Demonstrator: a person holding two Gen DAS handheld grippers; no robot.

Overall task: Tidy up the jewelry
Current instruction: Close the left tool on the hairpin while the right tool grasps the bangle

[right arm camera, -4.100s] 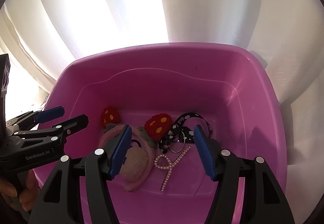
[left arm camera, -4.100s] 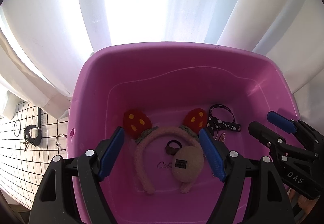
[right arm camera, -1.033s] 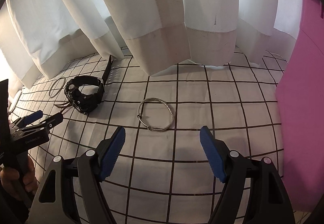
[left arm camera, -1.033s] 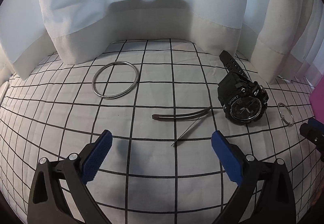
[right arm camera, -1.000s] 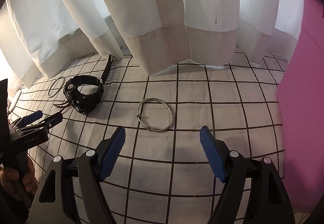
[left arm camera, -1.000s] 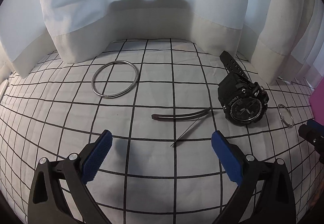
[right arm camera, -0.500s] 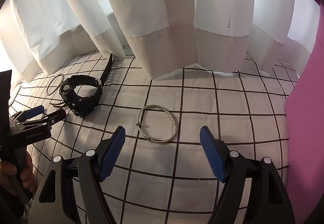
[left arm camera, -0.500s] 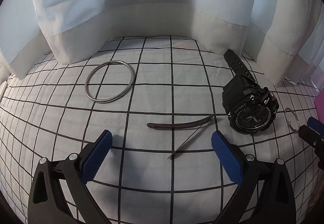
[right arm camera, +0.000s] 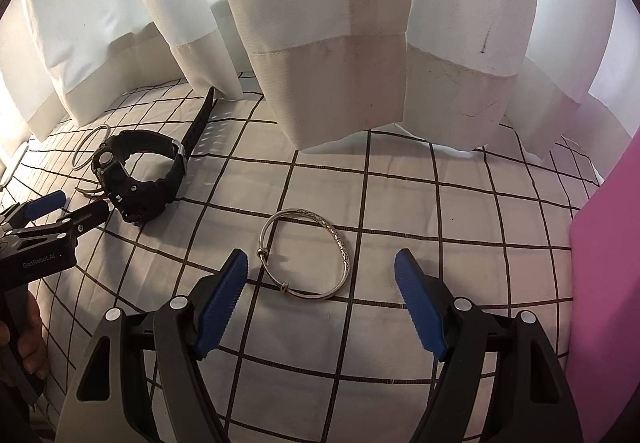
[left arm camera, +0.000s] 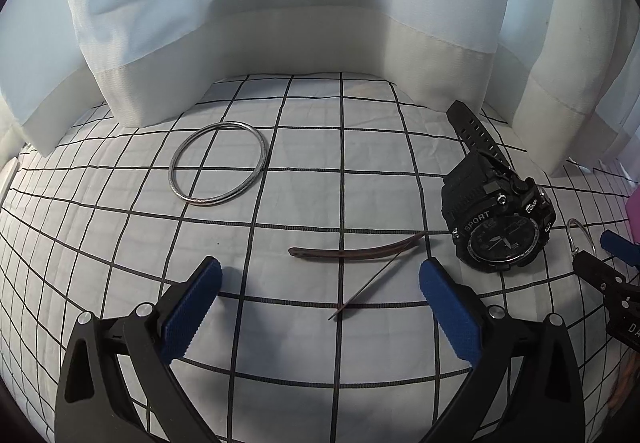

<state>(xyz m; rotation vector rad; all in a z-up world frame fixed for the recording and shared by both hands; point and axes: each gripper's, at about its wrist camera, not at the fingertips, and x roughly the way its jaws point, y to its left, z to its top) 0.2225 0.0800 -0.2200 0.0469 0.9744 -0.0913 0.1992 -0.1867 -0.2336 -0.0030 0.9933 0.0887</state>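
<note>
In the left wrist view my left gripper [left arm camera: 320,283] is open and empty above the checked cloth [left arm camera: 280,343]. A thin brown hair stick piece [left arm camera: 352,254] lies just ahead between its fingers. A silver bangle [left arm camera: 218,164] lies far left, a black sport watch [left arm camera: 498,227] to the right. In the right wrist view my right gripper [right arm camera: 322,277] is open and empty, close over a silver bracelet [right arm camera: 306,254]. The watch [right arm camera: 140,175] and the left gripper [right arm camera: 60,209] show at the left there.
White curtains [right arm camera: 340,23] hang at the back edge of the cloth. A pink bin wall [right arm camera: 604,283] stands at the right of the right wrist view. A small silver ring [left arm camera: 578,236] lies right of the watch, beside the right gripper's tips [left arm camera: 612,263].
Both grippers left the pink bin seconds ago. In the last second both have moved forward and lower toward the cloth; the hair stick and the bracelet sit closer to the fingers.
</note>
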